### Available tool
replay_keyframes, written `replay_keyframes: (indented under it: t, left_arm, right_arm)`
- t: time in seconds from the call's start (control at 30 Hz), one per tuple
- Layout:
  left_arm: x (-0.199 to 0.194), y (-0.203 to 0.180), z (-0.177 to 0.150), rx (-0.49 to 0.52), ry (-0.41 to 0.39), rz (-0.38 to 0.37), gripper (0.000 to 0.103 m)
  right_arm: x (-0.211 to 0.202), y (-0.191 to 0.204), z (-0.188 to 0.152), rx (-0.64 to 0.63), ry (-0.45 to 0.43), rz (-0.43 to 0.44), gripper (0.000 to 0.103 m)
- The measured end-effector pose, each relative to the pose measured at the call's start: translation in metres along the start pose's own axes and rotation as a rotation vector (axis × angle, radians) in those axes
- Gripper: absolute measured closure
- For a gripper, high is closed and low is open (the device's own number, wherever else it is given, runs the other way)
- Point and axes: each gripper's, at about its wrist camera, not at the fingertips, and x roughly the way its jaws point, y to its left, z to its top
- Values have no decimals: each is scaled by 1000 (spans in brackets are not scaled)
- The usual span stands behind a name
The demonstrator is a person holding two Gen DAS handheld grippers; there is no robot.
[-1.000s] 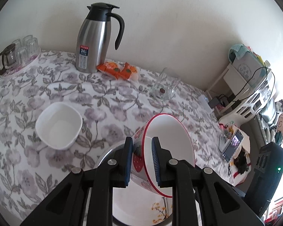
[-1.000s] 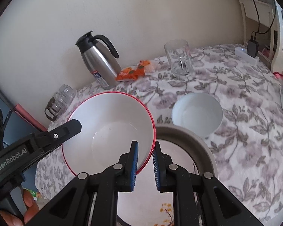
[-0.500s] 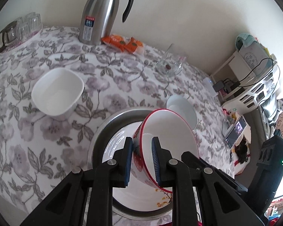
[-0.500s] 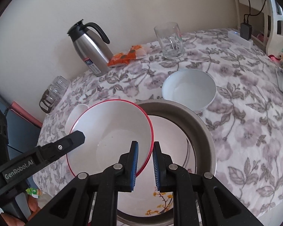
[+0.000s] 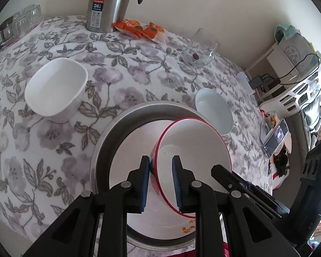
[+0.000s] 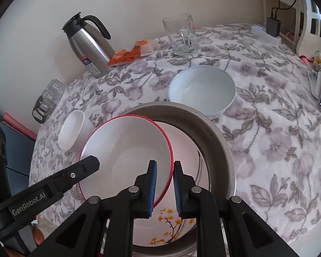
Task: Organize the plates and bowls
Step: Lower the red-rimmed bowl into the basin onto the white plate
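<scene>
Here we grip the red-rimmed bowl from both sides: our left tool pinches one part of its rim, one pad inside and one outside, and our right tool pinches the opposite rim the same way. The bowl hangs tilted between them, over the metal basin, which already holds a white plate with yellow flowers. On the table, a round white bowl sits just beside the basin, and a squarish white bowl stands apart.

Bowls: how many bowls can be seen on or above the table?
3: a red-rimmed white bowl held over the steel basin, a square white bowl on its left, a round white bowl behind it.
</scene>
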Motion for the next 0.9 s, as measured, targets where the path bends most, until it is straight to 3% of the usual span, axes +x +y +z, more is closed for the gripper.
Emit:
replay_keyframes:
  t: [0.9]
  left_arm:
    - [14, 7, 1, -29, 41, 25, 82]
  right_arm:
    - [8, 2, -1, -6, 24, 14, 84]
